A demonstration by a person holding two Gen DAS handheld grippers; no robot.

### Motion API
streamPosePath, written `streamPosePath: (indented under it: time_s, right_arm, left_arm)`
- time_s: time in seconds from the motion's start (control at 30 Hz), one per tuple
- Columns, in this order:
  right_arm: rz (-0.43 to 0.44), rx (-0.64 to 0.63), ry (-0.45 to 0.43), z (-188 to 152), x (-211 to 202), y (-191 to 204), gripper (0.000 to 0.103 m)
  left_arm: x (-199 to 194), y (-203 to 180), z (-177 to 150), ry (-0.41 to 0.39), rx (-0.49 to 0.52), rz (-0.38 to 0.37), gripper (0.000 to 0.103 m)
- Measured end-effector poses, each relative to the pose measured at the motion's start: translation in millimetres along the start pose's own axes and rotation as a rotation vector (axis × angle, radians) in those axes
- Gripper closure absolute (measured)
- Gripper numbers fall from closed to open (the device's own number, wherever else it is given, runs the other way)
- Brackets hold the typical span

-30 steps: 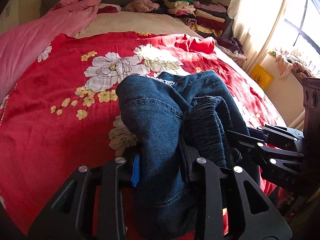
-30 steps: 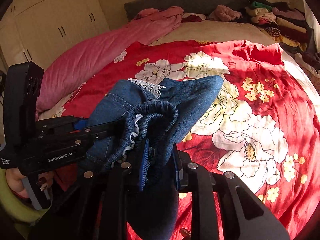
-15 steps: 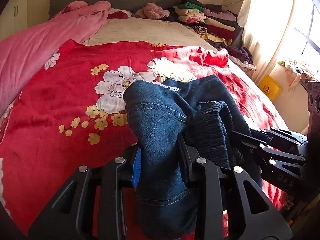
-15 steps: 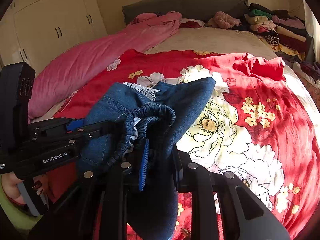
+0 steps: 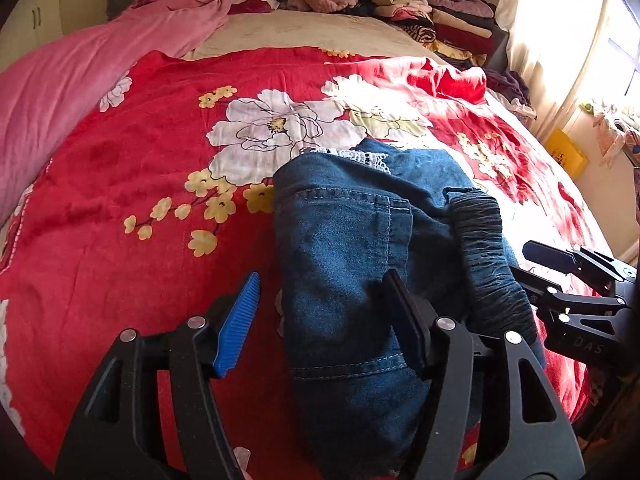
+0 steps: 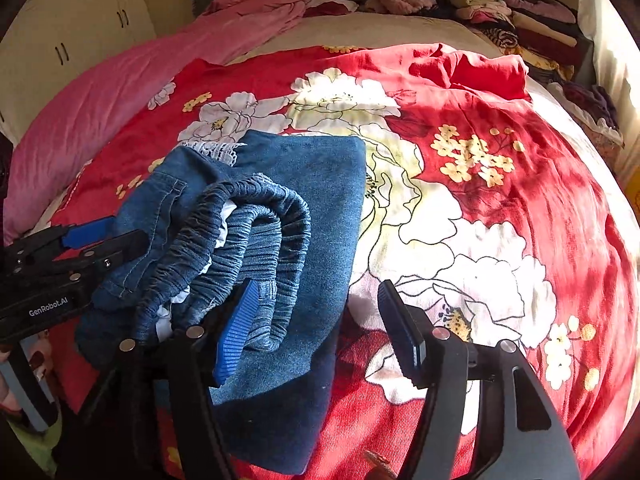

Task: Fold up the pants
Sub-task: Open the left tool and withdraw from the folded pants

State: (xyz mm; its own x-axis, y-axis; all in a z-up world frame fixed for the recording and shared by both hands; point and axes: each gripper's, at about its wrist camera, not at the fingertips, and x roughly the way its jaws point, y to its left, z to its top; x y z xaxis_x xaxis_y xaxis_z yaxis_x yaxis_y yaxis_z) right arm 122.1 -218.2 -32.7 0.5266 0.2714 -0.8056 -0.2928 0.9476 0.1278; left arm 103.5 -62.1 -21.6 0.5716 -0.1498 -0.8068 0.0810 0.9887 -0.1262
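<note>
The blue denim pants (image 5: 360,248) lie bundled on the red floral bedspread (image 5: 140,168), elastic waistband (image 6: 256,240) on top, a strip of white lace at the far edge. My left gripper (image 5: 320,312) is open at the near left side of the bundle, its black pad resting against the denim. My right gripper (image 6: 316,320) is open at the bundle's right side, blue pad against the waistband, holding nothing. Each gripper shows in the other's view: the left one (image 6: 80,240) and the right one (image 5: 568,272).
A pink quilt (image 5: 80,60) lies along the left of the bed. Stacks of folded clothes (image 5: 440,20) sit at the far right by the headboard. A curtain and window are at right, a white wardrobe (image 6: 80,32) at left.
Both grippers have opened and let go of the pants. The bundle has dropped from held up in the air onto the bedspread.
</note>
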Motion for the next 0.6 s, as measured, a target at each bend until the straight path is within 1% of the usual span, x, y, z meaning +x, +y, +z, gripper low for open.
streamPosePath:
  time_s: [0.03,0.07,0.17,0.2,0.3,0.33,0.37,0.47,0.6]
  right_arm:
    - [-0.004,-0.002,-0.018,0,-6,1,0.027]
    - [-0.009,-0.004,-0.036,0,-13,2,0.025]
    - [-0.020,-0.003,-0.090,0,-34,4,0.015]
    - [-0.018,0.002,-0.115,0,-42,5,0.010]
    - [-0.009,0.009,-0.184,-3,-69,6,0.005]
    - [-0.011,0.006,-0.209,-5,-78,8,0.005]
    - [-0.015,0.002,-0.232,-6,-87,9,0.005]
    - [-0.019,-0.003,-0.280,-10,-109,11,0.005]
    - [-0.017,-0.002,-0.314,-18,-132,13,0.005]
  left_arm:
    - [-3,-1,0,-0.003,-0.001,-0.002,0.041]
    - [-7,-1,0,-0.008,0.000,-0.004,0.040]
    - [-20,-3,-1,-0.031,0.007,-0.005,0.031]
    - [-25,-4,-2,-0.041,0.011,-0.004,0.026]
    - [-44,-7,-4,-0.072,0.014,-0.003,0.016]
    - [-50,-8,-4,-0.082,0.017,-0.002,0.011]
    - [-57,-10,-5,-0.094,0.021,0.000,0.010]
    - [-75,-14,-8,-0.123,0.029,0.003,0.010]
    - [-97,-16,-16,-0.151,0.032,0.000,0.010]
